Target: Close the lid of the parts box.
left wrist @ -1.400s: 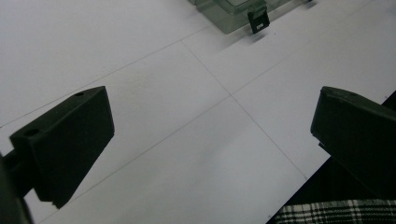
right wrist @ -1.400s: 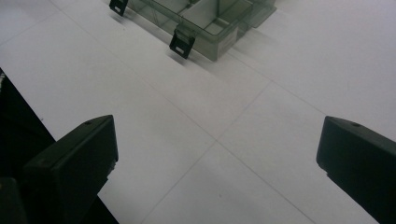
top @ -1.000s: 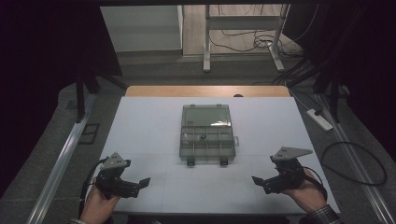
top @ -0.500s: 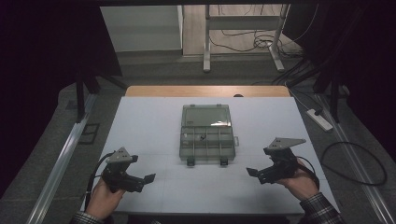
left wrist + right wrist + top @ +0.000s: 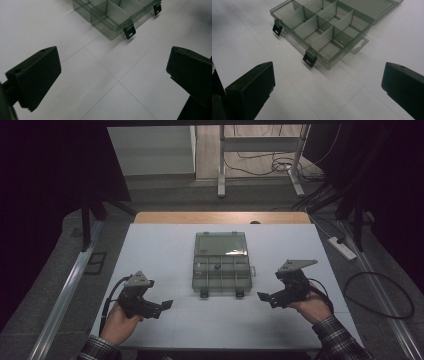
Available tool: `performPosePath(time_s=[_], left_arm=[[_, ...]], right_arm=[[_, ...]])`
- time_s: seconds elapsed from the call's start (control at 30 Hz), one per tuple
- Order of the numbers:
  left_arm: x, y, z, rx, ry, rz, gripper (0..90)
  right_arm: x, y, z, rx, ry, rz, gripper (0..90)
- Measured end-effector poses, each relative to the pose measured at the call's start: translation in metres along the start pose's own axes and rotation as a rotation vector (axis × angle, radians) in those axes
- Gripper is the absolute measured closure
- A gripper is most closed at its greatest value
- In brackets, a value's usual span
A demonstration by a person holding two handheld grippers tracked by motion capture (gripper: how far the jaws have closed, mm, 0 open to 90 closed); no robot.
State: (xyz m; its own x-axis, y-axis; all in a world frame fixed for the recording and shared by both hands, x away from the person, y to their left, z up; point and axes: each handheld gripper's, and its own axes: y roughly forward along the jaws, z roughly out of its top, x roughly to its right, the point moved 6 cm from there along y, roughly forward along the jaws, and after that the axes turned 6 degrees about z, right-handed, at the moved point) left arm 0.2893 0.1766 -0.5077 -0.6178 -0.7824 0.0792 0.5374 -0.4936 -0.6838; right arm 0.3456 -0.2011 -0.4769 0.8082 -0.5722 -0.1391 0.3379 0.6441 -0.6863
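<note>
- left gripper (image 5: 167, 304): held on the near-left side of the organizer box (image 5: 221, 273), well apart from it; jaws spread wide, nothing between them, bare white table (image 5: 165, 250) seen through the gap in the left gripper view.
- organizer box: placed mid-table, lid (image 5: 220, 243) thrown open flat on the far side, compartments exposed, one small dark item (image 5: 217, 267) seen in a middle cell; too small to identify.
- two black latches (image 5: 204, 293) hang off the box's near edge, pointed at the person.
- long axis of the open box and lid runs away from the person; tray itself is wider across.
- right gripper (image 5: 263, 296): held on the near-right side of the box, jaws likewise released, empty.
- box lies ahead and inward of each gripper; right one judged slightly nearer, right-hand latch (image 5: 309, 60) just ahead of its jaws.
</note>
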Motion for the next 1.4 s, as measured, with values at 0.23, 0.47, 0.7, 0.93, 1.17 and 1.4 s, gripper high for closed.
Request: performPosePath(time_s=[0.23, 0.47, 0.7, 0.93, 1.17, 1.4], left_arm=[[-0.001, 0.007, 0.008, 0.004, 0.004, -0.005, 0.0], [-0.003, 0.013, 0.015, 0.009, -0.002, -0.003, 0.0], [-0.004, 0.019, 0.021, 0.017, 0.008, -0.018, 0.0], [-0.005, 0.025, 0.025, 0.012, 0.021, -0.033, 0.0], [-0.007, 0.033, 0.031, -0.001, 0.012, -0.050, 0.0], [-0.009, 0.041, 0.035, -0.012, 0.015, -0.057, 0.0]], right_arm=[[0.005, 0.009, 0.009, 0.002, 0.003, 0.004, 0.0], [0.011, 0.018, 0.014, -0.008, 0.003, 0.003, 0.0], [0.015, 0.028, 0.019, -0.022, -0.001, -0.010, 0.0], [0.020, 0.035, 0.023, -0.030, 0.002, -0.024, 0.0], [0.028, 0.043, 0.031, -0.023, 0.017, -0.035, 0.0], [0.035, 0.054, 0.037, -0.022, 0.020, -0.033, 0.0]])
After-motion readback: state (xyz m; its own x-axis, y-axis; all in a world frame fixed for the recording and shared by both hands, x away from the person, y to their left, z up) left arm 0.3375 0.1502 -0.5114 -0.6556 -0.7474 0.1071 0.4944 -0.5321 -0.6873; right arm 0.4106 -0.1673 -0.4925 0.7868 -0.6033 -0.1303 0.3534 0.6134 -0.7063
